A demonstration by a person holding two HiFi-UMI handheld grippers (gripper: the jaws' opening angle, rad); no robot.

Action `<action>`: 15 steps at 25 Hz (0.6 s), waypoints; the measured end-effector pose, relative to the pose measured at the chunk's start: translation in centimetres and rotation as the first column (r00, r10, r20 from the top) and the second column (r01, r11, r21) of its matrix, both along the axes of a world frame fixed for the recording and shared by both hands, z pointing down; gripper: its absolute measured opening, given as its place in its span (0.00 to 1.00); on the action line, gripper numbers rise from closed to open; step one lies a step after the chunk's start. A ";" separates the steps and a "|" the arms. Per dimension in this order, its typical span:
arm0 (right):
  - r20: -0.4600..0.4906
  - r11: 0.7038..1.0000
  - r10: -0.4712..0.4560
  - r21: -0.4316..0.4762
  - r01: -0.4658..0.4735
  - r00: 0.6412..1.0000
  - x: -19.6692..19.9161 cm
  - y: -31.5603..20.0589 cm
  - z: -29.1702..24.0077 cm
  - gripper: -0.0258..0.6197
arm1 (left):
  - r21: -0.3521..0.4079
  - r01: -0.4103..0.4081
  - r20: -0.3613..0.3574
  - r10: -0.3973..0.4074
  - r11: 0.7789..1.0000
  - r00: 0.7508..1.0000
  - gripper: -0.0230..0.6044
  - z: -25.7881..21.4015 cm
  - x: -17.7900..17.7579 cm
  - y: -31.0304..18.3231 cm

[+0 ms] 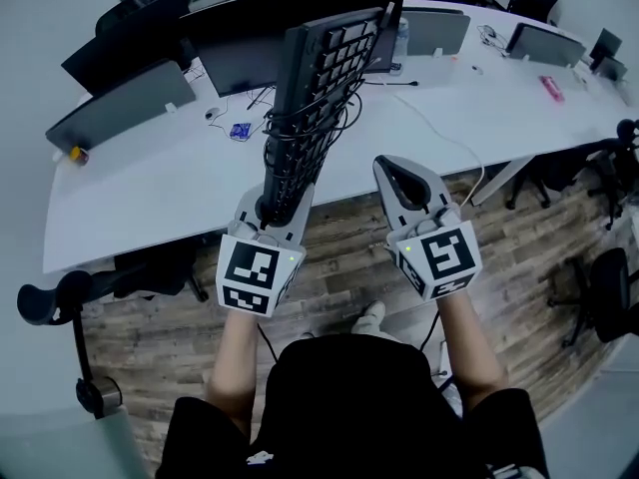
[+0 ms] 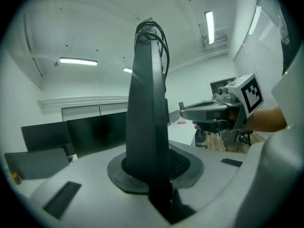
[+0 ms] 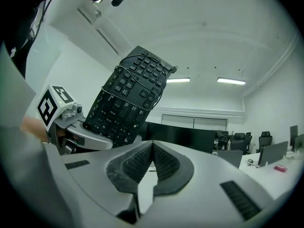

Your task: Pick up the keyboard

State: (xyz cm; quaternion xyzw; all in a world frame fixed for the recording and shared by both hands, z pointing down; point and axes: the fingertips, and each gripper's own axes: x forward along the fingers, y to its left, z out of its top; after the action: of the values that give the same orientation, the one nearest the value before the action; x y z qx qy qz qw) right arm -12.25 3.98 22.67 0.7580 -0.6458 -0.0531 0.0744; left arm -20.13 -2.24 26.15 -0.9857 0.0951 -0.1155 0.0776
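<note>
We hold the keyboard (image 1: 321,88) on end in the air in front of the desk (image 1: 150,203). The left gripper (image 1: 278,206) pinches its lower end, and the top leans away toward a dark monitor (image 1: 240,43). The right gripper (image 1: 396,171) sits just beside it with its jaws pressed together on nothing, so it gives no support. We judge the main hazard to be the single grip at one end: the long body acts as a lever and could pivot or slide out of the pads. The cable (image 1: 300,143) is wound round the body in loose loops, and one of these could slip off and snag. The raised end could also strike the monitor. The jaws cover the clamped end in the head view, and we cannot see how deep the hold is. The cable's plug is not visible. We cannot tell how much gap separates the top end from the monitor.
</note>
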 end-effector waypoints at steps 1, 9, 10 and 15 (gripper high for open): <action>-0.002 1.000 0.003 0.000 -0.003 1.000 -0.9 0.0 0.1 0.05 | 0.001 -0.006 -0.011 0.006 1.000 1.000 0.16 -0.2 -0.8 0.0; -0.004 0.999 0.043 0.012 -0.043 0.999 -5.7 1.3 -0.3 0.05 | 0.013 -0.035 -0.048 0.036 0.999 0.998 0.16 -0.9 -5.1 0.8; -0.002 0.999 0.046 0.012 -0.046 0.999 -6.2 1.4 -0.2 0.05 | 0.010 -0.042 -0.055 0.043 0.999 0.998 0.16 -1.0 -5.5 1.0; 0.004 0.998 0.067 0.012 -0.068 0.998 -7.1 1.9 -0.6 0.05 | 0.015 -0.063 -0.065 0.064 0.998 0.996 0.16 -1.9 -6.1 1.6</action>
State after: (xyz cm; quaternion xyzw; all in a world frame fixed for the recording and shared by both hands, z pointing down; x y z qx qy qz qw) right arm -19.33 5.91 22.07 0.7799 -0.6196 -0.0532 0.0704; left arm -26.26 -0.67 24.27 -0.9910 0.0668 -0.0799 0.0844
